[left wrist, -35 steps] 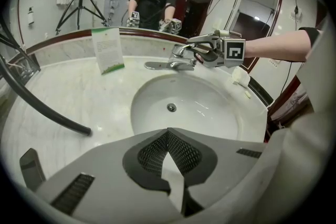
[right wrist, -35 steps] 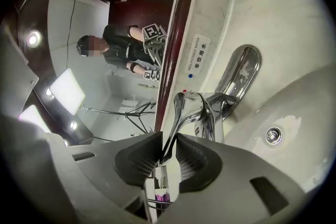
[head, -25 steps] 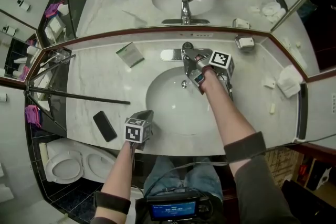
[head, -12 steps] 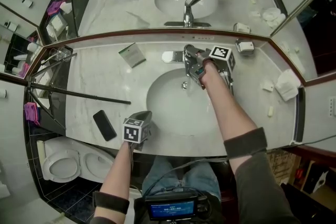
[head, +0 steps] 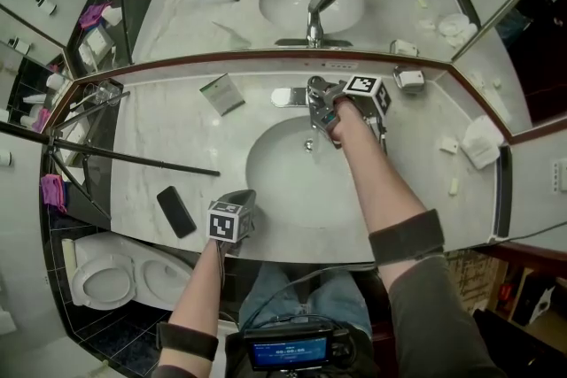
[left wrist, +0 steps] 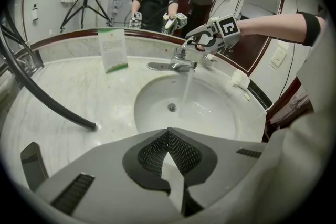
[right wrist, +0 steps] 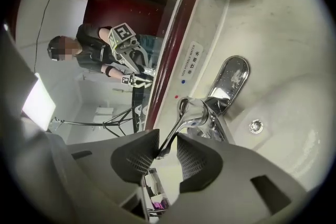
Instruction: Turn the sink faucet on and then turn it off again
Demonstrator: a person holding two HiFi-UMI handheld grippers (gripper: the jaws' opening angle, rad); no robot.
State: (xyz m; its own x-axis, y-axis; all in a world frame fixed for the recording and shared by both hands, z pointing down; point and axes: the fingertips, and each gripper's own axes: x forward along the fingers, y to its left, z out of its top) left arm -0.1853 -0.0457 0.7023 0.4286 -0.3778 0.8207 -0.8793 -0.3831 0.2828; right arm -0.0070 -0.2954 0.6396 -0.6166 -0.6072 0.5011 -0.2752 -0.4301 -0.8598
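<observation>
Faucet (head: 312, 99) at 12 o'clock of the sink (head: 270, 186) runs water (left wrist: 187, 86) — the right gripper (right wrist: 167, 150) clamps its raised handle (right wrist: 176, 128) to work it. The left gripper (left wrist: 169, 150), jaws together, idles at 6 o'clock.

My left gripper (left wrist: 168, 139) is closed, pads pressed together with nothing between them, facing the white sink basin (left wrist: 226, 113). Water (left wrist: 187, 86) streams from the chrome faucet (left wrist: 173, 65). My right gripper (left wrist: 195, 42) is at its lever (left wrist: 185, 44).
</observation>
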